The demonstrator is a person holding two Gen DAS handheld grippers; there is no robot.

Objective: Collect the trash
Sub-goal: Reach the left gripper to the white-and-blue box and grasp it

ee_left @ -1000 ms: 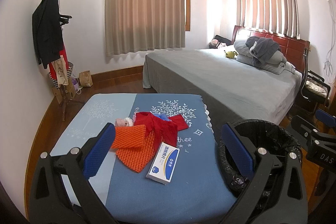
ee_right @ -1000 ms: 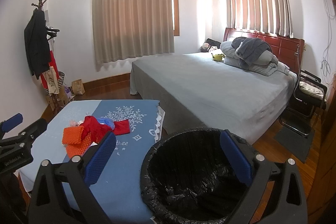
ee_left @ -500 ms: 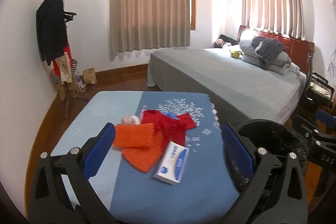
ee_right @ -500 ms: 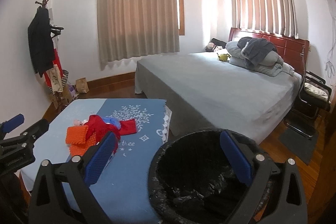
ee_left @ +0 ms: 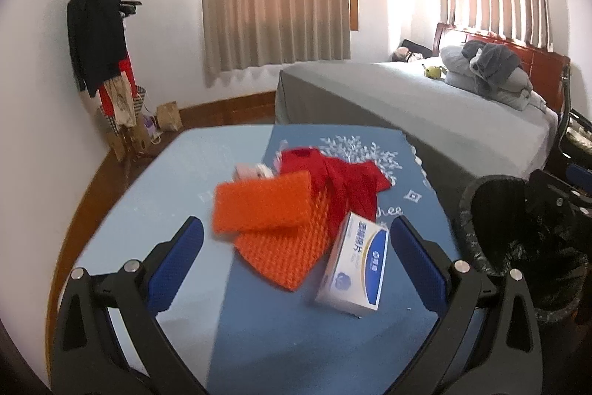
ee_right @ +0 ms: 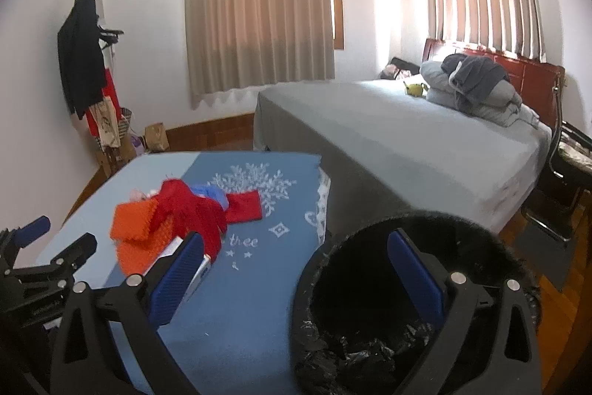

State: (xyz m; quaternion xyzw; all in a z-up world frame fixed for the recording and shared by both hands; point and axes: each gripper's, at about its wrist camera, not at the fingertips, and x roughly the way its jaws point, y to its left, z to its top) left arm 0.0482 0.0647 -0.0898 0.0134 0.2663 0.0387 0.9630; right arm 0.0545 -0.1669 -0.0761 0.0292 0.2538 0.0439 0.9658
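The left gripper (ee_left: 296, 243) is spread wide and empty above the blue table (ee_left: 259, 339), with the trash pile framed between its two blue pads. The pile consists of a white-and-blue box (ee_left: 355, 265) nearest the gripper, an orange mesh sheet (ee_left: 273, 228) folded over itself, a red wrapper (ee_left: 340, 184) behind it, and a small pink-and-white item (ee_left: 251, 171) at the far edge; these pieces overlap or touch. The right gripper (ee_right: 296, 269) is likewise wide apart and empty, hovering over the rim of the black-lined bin (ee_right: 370, 284), which stands just beside the table's right edge. Judged from this layout, collection has not begun. Risks: the box lies tilted on the mesh, so a closing jaw may push it sideways rather than seat on it. The mesh is soft and may drag the red wrapper along, dropping pieces on the transfer to the bin. The box lies toward the bin side, so a sideways push may send it off the table. The loose liner at the bin rim may snag the right gripper's pads.
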